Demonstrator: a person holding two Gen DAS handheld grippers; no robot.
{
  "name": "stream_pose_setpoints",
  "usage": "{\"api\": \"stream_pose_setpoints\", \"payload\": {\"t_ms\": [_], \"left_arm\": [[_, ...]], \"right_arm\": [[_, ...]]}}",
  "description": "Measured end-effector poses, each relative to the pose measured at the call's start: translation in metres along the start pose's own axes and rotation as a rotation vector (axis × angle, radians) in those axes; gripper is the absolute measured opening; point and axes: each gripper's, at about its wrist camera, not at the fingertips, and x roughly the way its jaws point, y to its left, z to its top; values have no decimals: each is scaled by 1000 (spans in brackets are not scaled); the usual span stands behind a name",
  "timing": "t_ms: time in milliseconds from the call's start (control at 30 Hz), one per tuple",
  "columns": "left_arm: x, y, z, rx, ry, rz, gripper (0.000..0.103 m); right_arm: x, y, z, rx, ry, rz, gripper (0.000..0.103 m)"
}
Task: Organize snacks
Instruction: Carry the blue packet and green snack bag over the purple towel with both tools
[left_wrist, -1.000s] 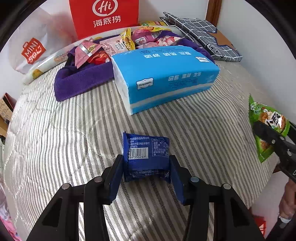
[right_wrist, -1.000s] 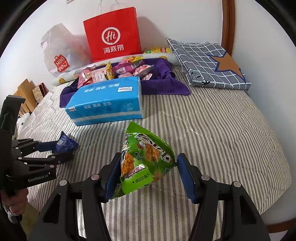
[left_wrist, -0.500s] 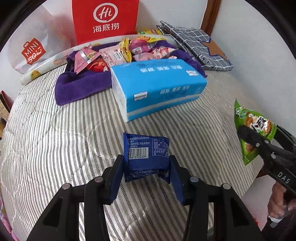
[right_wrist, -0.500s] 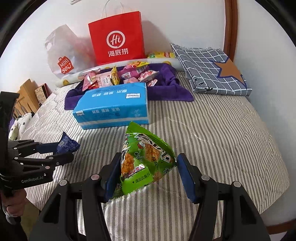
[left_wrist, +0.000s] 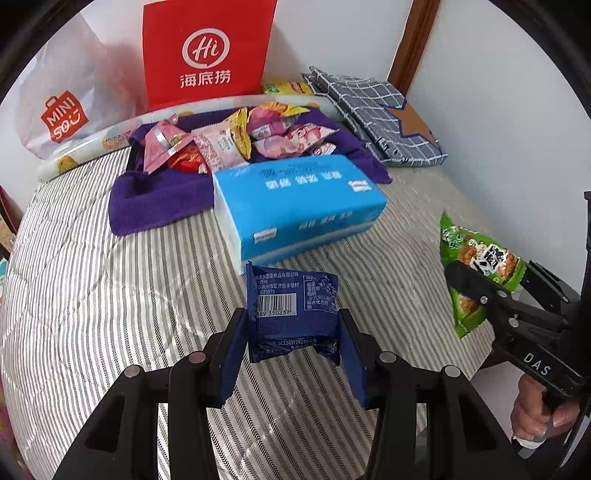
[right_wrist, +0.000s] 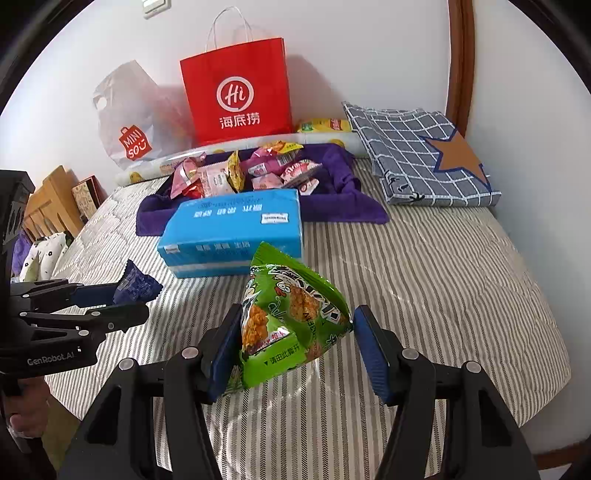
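Right now the blue snack packet (left_wrist: 293, 314) is squeezed tight between the pads of the left gripper (left_wrist: 291, 347), up off the striped bed (left_wrist: 110, 295). The green chip bag (right_wrist: 291, 317) is pinched in the right gripper (right_wrist: 295, 343) too. Both are probably headed for the snack pile (left_wrist: 240, 140) on the purple towel (left_wrist: 159, 199), behind the blue tissue pack (left_wrist: 299, 203).

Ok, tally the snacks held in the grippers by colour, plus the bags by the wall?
Blue snack packet: 1, in left gripper
Green snack packet: 1, in right gripper
Red paper bag: 1
White plastic bag: 1
Total: 4
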Motion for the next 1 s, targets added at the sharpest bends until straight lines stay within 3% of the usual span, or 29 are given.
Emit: {"api": "stream_pose_setpoints", "payload": {"t_ms": [500, 1000], "left_arm": [[-17, -2, 27, -5, -46, -29, 46], [-21, 9, 79, -41, -93, -60, 46]], "right_arm": [[-8, 2, 31, -6, -32, 2, 60], [6, 1, 83, -29, -58, 10, 60]]}}
